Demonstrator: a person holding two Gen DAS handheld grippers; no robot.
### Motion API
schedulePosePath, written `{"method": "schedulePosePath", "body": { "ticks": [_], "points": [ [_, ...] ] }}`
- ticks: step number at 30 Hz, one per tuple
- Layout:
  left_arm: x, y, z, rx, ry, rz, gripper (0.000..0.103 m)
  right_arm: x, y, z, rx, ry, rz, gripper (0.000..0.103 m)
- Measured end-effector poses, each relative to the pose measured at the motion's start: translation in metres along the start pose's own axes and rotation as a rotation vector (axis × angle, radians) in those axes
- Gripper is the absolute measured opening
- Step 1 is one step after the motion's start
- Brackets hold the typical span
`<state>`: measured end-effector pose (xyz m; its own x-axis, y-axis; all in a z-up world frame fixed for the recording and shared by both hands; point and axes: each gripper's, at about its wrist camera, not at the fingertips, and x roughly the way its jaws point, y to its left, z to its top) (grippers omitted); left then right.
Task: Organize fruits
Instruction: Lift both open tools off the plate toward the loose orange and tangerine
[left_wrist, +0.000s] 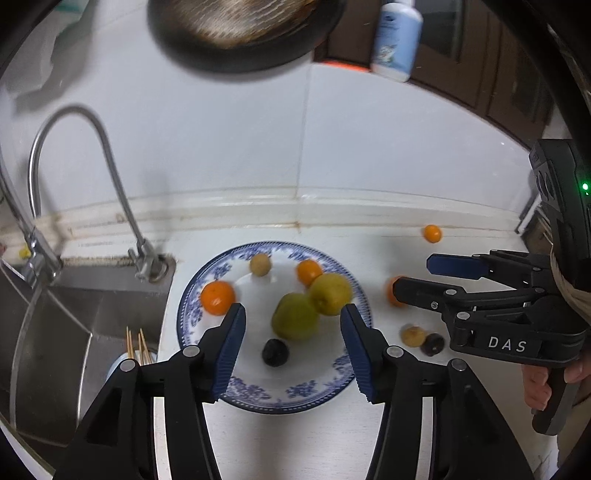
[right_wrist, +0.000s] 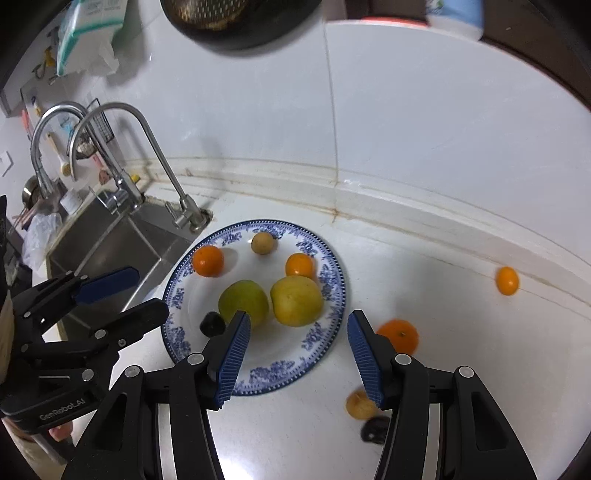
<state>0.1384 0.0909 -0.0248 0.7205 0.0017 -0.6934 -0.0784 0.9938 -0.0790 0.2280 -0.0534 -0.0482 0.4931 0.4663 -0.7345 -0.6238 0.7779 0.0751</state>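
The fruits are partly on a blue and white plate (right_wrist: 334, 291) and partly on the white surface (right_wrist: 424, 258) beside it. On the plate sit two big yellow-green fruits (right_wrist: 295, 301), side by side in the middle and touching. Behind them are two oranges (right_wrist: 208, 261) and one small tan fruit (right_wrist: 263, 242). A small dark fruit (right_wrist: 212, 324) lies at the front of the plate.

Off the plate, on its right, one orange (right_wrist: 400, 334) rests just beside the rim. Nearer the camera are a little tan fruit (right_wrist: 356, 404) and a little dark fruit (right_wrist: 373, 430), close together. A tiny orange (right_wrist: 506, 280) lies well apart, near the wall.

The left claw (left_wrist: 293, 341) is above the plate, open, with nothing in it. The right claw (right_wrist: 299, 356) is above the plate's right edge, open and empty too.

A sink (right_wrist: 110, 251) with bent taps (right_wrist: 155, 147) is left of the plate.
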Motion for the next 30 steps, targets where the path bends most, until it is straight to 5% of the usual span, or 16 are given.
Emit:
{"method": "schedulePosePath", "body": {
  "ticks": [13, 30],
  "points": [
    [0.0, -0.062, 0.014, 0.102, -0.017, -0.088, 0.057, -0.053, -0.049, -0.014, 0.064, -0.084, -0.113, 0.056],
    [0.068, -0.114, 0.013, 0.216, 0.116, -0.21, 0.057, -0.048, -0.119, -0.046, 0.172, -0.031, -0.233, 0.056]
  ]
}}
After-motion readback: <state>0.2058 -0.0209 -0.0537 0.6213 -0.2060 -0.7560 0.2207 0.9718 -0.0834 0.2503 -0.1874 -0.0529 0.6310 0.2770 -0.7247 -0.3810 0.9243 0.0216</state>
